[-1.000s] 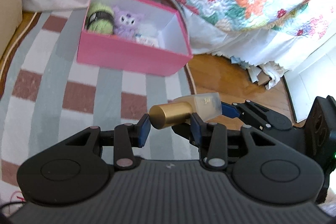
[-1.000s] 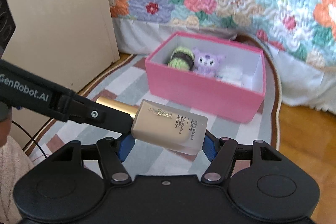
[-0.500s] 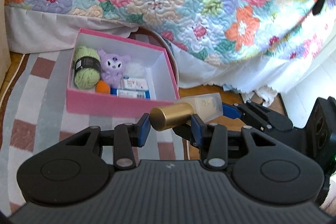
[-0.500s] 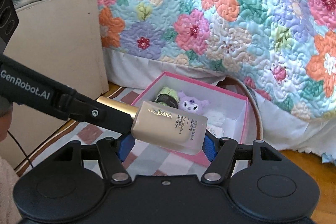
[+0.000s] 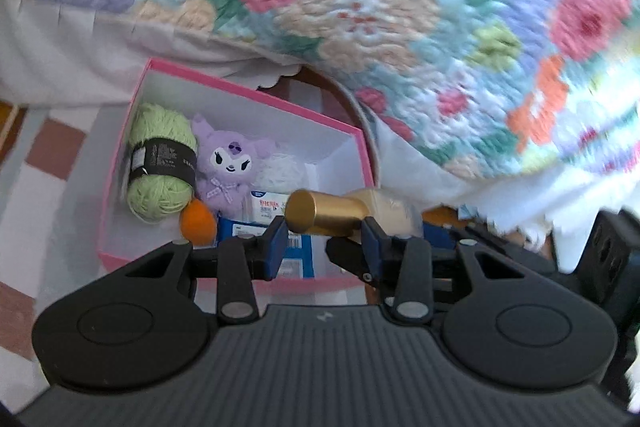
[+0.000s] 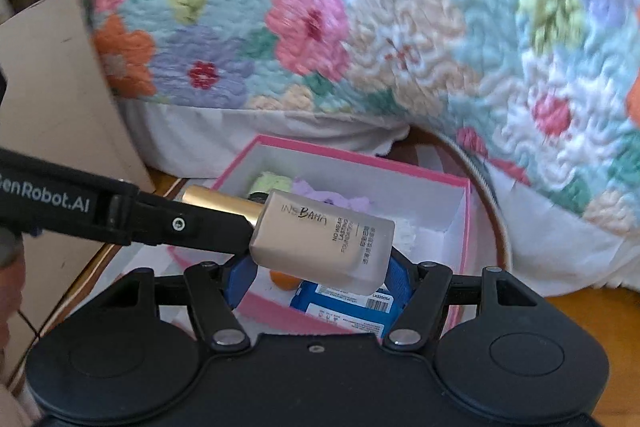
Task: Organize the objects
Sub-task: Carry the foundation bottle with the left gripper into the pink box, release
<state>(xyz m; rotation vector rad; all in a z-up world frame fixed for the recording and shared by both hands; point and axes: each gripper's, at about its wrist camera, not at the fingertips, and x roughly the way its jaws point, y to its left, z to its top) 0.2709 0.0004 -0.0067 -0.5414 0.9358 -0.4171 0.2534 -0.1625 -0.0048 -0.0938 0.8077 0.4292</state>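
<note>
A beige foundation bottle (image 6: 324,239) with a gold cap (image 5: 324,217) is held level between both grippers, above the near right part of a pink box (image 5: 240,95). My left gripper (image 5: 322,239) is shut on the gold cap. My right gripper (image 6: 316,277) is shut on the bottle's body. The box holds a green yarn ball (image 5: 160,163), a purple plush toy (image 5: 230,163), an orange ball (image 5: 196,221), a white fluffy thing and blue-and-white packets (image 6: 344,311). The box also shows in the right wrist view (image 6: 464,239).
A bed with a flowered quilt (image 5: 360,7) and white skirt hangs just behind the box. The box sits on a striped rug (image 5: 44,163). A beige board (image 6: 52,99) stands at the left. Wood floor (image 6: 592,311) lies to the right.
Both grippers have carried the bottle forward, from short of the box to over its near right part. The box and quilt look much closer. The grips are the same.
</note>
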